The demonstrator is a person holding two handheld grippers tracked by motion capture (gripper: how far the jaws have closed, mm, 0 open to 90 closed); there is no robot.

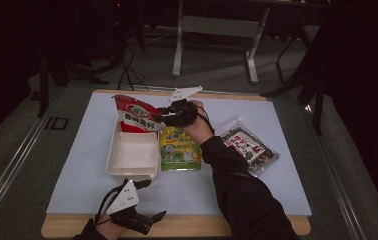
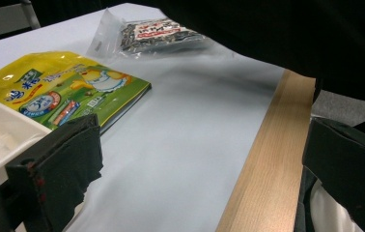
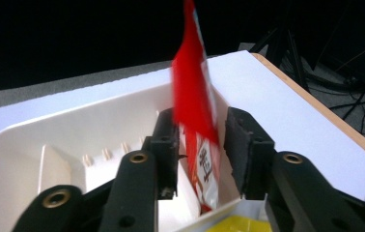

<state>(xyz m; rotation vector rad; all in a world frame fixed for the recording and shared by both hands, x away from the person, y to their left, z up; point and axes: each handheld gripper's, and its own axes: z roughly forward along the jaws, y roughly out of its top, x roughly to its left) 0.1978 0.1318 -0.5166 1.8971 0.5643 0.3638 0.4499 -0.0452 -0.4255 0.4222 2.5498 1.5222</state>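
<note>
Red packet (image 3: 193,96) between right gripper (image 3: 201,140) fingers over white tray (image 1: 112,157); left gripper (image 1: 147,200) fingers wide

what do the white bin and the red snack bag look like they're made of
White bin: probably moulded plastic, matte, judging by its rounded corners, thin walls and ribs inside. Red snack bag: looks like thin printed plastic film, slightly glossy, flexing between the right gripper jaws. Neither material is certain from looks alone.

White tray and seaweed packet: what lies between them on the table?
The yellow-green snack pouch lies flat between the white tray and the seaweed packet, as the high view shows.
</note>
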